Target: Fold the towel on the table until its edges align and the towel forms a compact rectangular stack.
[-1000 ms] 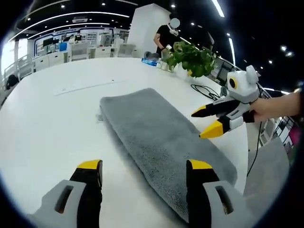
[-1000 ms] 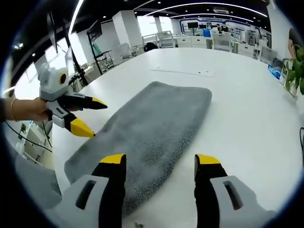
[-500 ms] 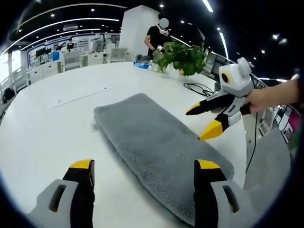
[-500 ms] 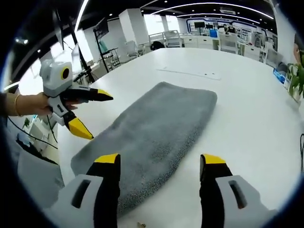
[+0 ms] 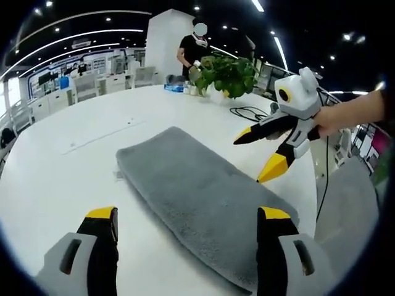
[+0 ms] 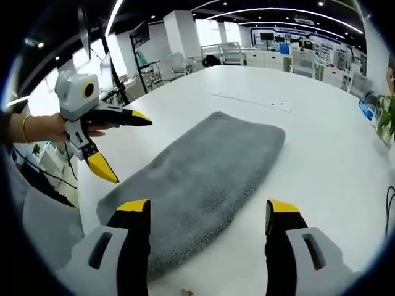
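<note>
A grey towel (image 5: 197, 191) lies flat on the white table (image 5: 55, 166) as a long, narrow, rounded rectangle. It appears to be folded over in layers. My left gripper (image 5: 188, 217) stands open above the towel's near long edge, with nothing between its yellow-tipped jaws. From the right, my right gripper (image 5: 253, 156) hangs open a little above the opposite side of the towel, held by a hand (image 5: 333, 120). In the right gripper view the towel (image 6: 203, 169) runs away from my open right gripper (image 6: 207, 208). The left gripper (image 6: 126, 148) hovers open at the towel's left side.
A potted plant (image 5: 229, 73), a black cable (image 5: 250, 113) and a blue pack (image 5: 173, 88) sit at the table's far side, where a person (image 5: 192, 50) stands. A thin strip (image 6: 250, 102) lies on the table beyond the towel. The table edge (image 6: 80, 185) runs near the left gripper.
Both grippers have spread their jaws wider and drawn back slightly from the towel. The towel lies as before.
</note>
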### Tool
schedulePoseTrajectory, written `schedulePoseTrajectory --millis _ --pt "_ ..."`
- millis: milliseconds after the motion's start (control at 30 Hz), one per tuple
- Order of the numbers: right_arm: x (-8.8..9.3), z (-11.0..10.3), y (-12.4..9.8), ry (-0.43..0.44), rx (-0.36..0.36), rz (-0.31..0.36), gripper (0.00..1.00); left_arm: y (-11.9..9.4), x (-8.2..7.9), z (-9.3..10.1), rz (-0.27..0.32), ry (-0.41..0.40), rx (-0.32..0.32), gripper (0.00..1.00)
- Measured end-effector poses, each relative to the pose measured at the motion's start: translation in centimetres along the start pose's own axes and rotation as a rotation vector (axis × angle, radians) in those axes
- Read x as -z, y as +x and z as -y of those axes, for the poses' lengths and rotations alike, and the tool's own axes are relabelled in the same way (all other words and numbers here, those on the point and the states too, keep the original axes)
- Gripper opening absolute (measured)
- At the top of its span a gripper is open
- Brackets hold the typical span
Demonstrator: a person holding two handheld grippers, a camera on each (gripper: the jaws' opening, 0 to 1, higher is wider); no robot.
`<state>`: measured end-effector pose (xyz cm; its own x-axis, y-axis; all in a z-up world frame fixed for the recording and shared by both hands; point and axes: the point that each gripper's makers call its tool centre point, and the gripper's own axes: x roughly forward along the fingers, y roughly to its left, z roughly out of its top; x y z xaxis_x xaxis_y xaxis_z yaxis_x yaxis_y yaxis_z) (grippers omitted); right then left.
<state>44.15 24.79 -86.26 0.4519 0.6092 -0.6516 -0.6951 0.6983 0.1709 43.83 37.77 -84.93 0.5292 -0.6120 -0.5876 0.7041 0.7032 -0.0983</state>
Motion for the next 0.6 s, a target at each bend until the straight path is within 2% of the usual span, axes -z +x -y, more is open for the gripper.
schedulePoseTrajectory --millis 300,433,600 --pt "0.2 -1.5 0.0 -0.048 -0.045 -0.027 0.78 -0.2 -0.5 1.8 -0.001 0.069 0.056 0.95" --pt "0.1 -2.1 -0.1 -0.040 -0.067 -0.023 0.78 -0.2 -0.1 2.6 -0.036 0.108 0.084 0.95" --pt "0.4 -3.1 -0.4 -0.077 -0.092 -0.038 0.78 -0.6 0.0 3.6 -0.055 0.172 0.109 0.96"
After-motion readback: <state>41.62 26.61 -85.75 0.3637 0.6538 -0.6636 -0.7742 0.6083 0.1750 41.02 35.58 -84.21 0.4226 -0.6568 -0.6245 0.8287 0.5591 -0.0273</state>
